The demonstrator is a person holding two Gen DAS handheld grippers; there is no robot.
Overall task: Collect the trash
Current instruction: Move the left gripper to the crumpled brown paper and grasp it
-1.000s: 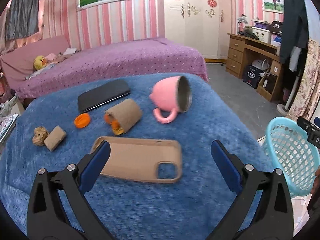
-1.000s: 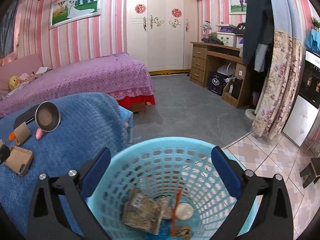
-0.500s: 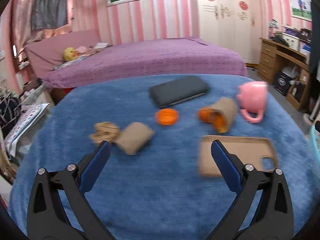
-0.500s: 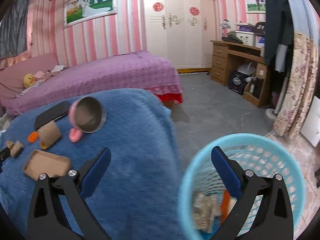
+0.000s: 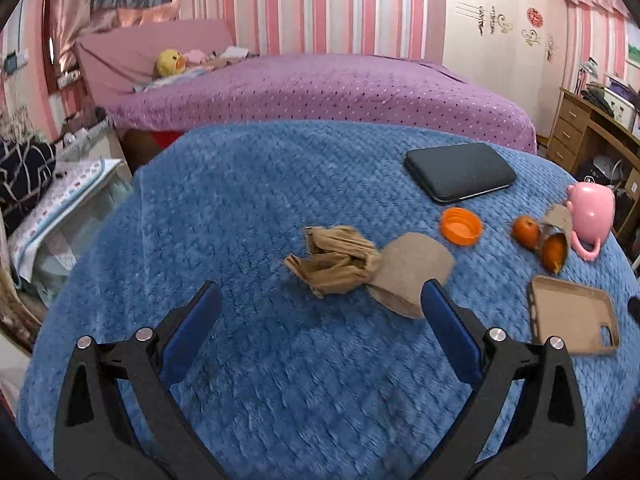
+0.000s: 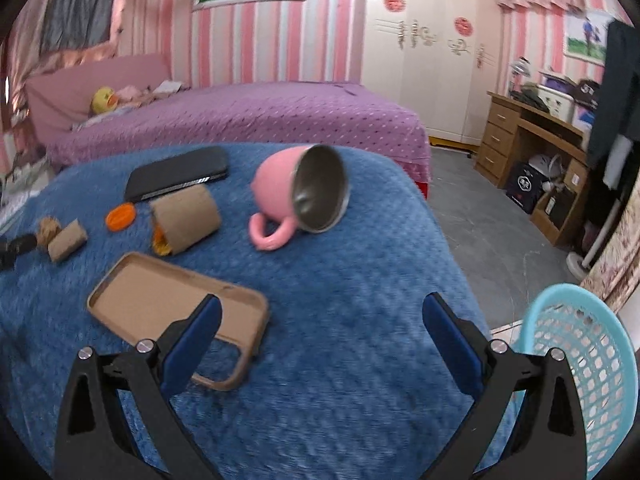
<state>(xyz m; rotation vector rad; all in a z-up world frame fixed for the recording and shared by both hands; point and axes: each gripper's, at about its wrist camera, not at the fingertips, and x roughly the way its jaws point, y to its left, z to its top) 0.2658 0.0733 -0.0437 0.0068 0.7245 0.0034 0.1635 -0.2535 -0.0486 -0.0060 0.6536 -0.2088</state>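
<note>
On the blue blanket a crumpled brown paper wad (image 5: 334, 265) lies against a short cardboard tube (image 5: 408, 276). My left gripper (image 5: 318, 332) is open just short of both, with nothing between its fingers. Farther right lie an orange bottle cap (image 5: 461, 225), a small orange fruit (image 5: 526, 232) and a second cardboard tube (image 5: 557, 236) with orange peel in it. My right gripper (image 6: 320, 338) stands open over the blanket near the tan phone case (image 6: 176, 308). The light blue mesh basket (image 6: 588, 364) sits low at the right, off the blanket's edge.
A black phone (image 5: 460, 178) and a pink mug (image 6: 300, 196) lying on its side share the blanket. A purple bed (image 5: 320, 88) stands behind, a wooden desk (image 6: 536, 140) at the right, and cluttered shelves (image 5: 60, 200) at the left.
My left gripper has swung left from the phone case to the paper wad and short tube. My right gripper has left the basket and turned back over the blanket.
</note>
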